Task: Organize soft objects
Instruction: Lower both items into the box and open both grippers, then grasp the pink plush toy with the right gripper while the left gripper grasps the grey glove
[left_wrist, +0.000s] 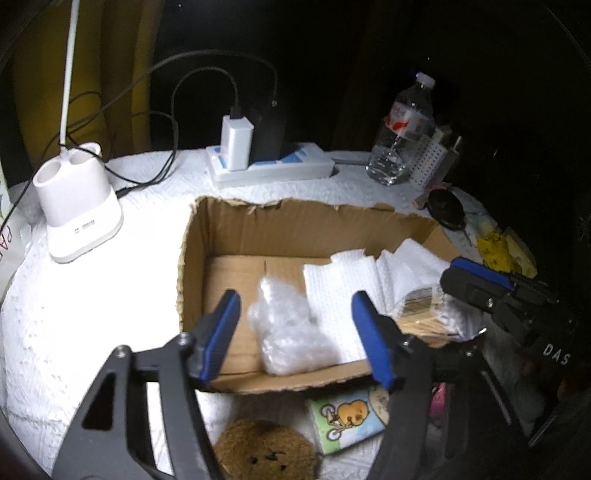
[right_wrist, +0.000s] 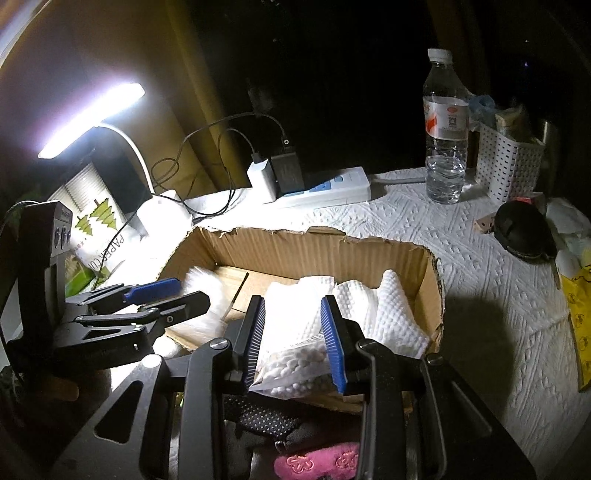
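The left gripper (left_wrist: 295, 332) hangs spread wide and empty over the near wall of the cardboard box (left_wrist: 258, 225), a crumpled clear plastic bag (left_wrist: 288, 332) lying on the box floor just ahead between its blue pads; that spread suits a bulky, yielding thing. Right of it the folded white cloths (left_wrist: 343, 284) fill the box's far-right corner. The right gripper (right_wrist: 295, 339) stands partly parted around a clear packet of cotton swabs (right_wrist: 295, 363) at the box's near edge; whether the pads press the packet or have let it go I cannot tell. The packet probably sits there because the cloths (right_wrist: 380, 306) take the room beyond. Bare cardboard floor lies ahead and left of the left tool, the best free space. The torn, ragged rim could snag a pad on a low pass. Below the left tool, outside the box, wait a brown plush toy (left_wrist: 266, 454) and a cartoon tissue pack (left_wrist: 347, 417); under the right tool, a pink fuzzy item (right_wrist: 317, 461).
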